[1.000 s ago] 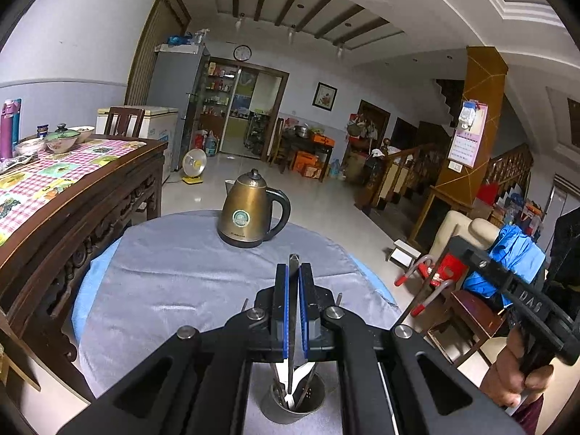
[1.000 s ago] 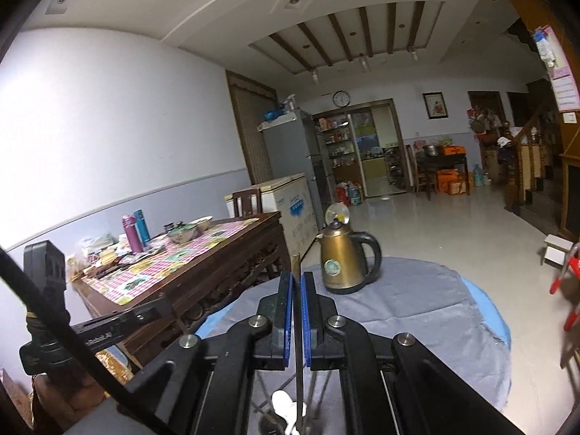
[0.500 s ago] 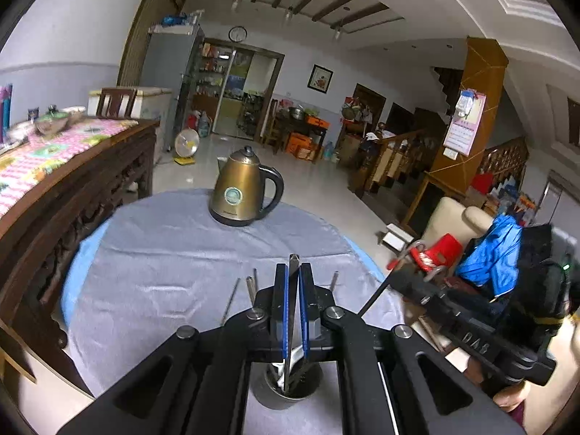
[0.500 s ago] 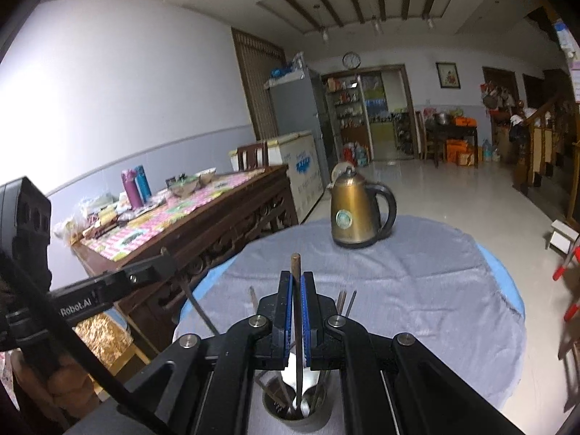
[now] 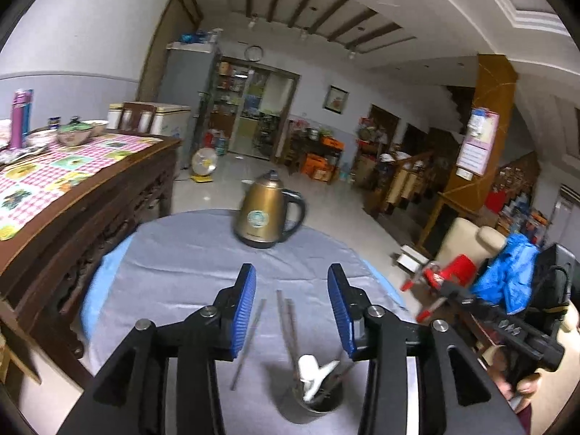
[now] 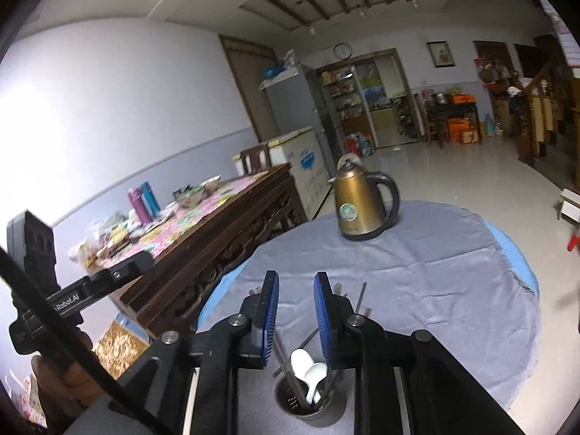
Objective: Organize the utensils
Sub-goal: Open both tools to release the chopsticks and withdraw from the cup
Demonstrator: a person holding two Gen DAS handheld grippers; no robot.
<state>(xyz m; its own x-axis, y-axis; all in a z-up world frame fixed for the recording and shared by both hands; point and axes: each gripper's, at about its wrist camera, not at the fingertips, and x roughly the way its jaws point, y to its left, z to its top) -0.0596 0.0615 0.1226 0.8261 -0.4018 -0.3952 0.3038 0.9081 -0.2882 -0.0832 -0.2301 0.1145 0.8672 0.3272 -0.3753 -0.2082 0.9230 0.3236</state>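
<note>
A metal utensil cup (image 5: pixel 319 400) (image 6: pixel 308 404) stands on the grey cloth near me, holding white spoons (image 6: pixel 308 371) and several chopsticks (image 5: pixel 288 326). My left gripper (image 5: pixel 291 282) hangs just above and behind the cup with its jaws opening. A thin blurred stick (image 5: pixel 250 340) stands loose by the left pad, and no pad presses on it. I cannot tell whether its lower end is in the cup. My right gripper (image 6: pixel 296 284) is over the same cup with its jaws opening. A chopstick (image 6: pixel 286 360) runs free from under them into the cup.
A bronze kettle (image 5: pixel 262 214) (image 6: pixel 359 203) stands at the far side of the round table (image 5: pixel 174 272). A dark wooden sideboard (image 5: pixel 90 210) with bowls and bottles runs close along the left. Each view shows the other hand-held gripper at its edge.
Both grippers were shut on a thin stick above the cup; now both sets of jaws have parted and the sticks are loose. The right gripper has come down nearer the cup.
</note>
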